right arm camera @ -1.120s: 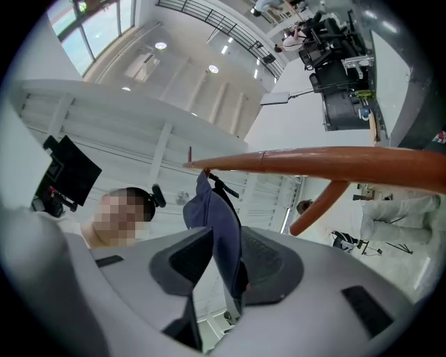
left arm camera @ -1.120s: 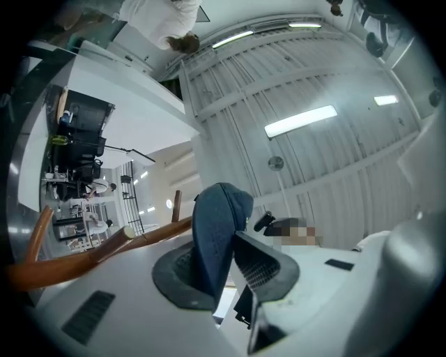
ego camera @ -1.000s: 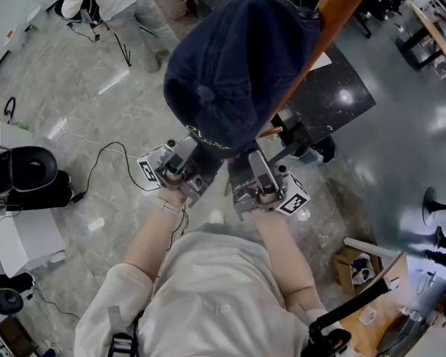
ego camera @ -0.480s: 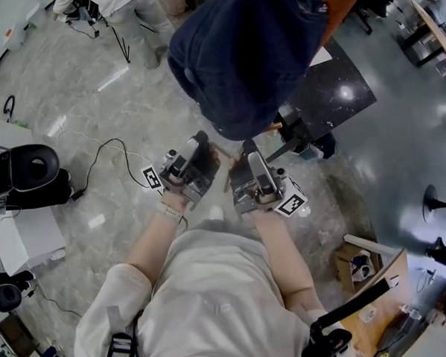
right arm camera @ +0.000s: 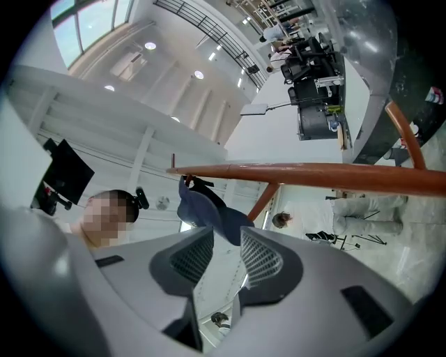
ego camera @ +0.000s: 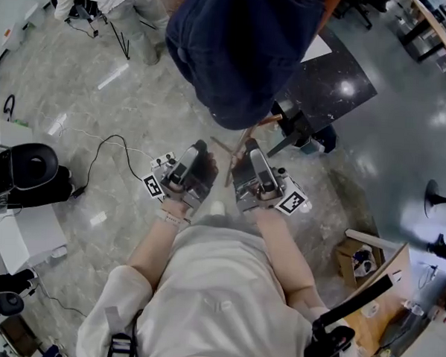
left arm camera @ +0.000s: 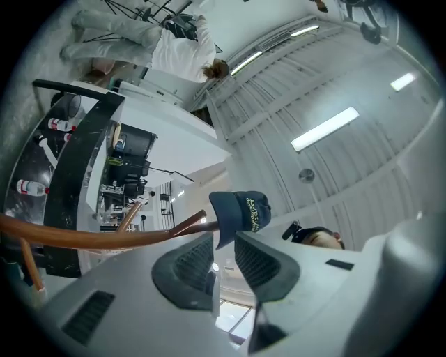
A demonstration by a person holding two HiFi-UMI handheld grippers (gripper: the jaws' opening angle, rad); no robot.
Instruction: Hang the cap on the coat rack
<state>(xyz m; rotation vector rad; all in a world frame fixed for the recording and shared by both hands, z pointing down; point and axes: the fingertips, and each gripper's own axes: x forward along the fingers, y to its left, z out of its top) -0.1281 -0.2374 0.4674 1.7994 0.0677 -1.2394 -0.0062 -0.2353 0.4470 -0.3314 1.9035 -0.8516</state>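
the person wears a cream t-shirt (ego camera: 209, 300), and the left hand-held gripper (ego camera: 197, 152) and right hand-held gripper (ego camera: 251, 149) are grey.

Navy cap (ego camera: 241, 52) on coat rack (right arm camera: 313, 173)

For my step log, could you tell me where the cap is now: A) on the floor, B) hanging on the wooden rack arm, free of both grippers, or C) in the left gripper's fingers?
B: the cap hangs from the rack arm, while the left gripper and right gripper are open and empty.
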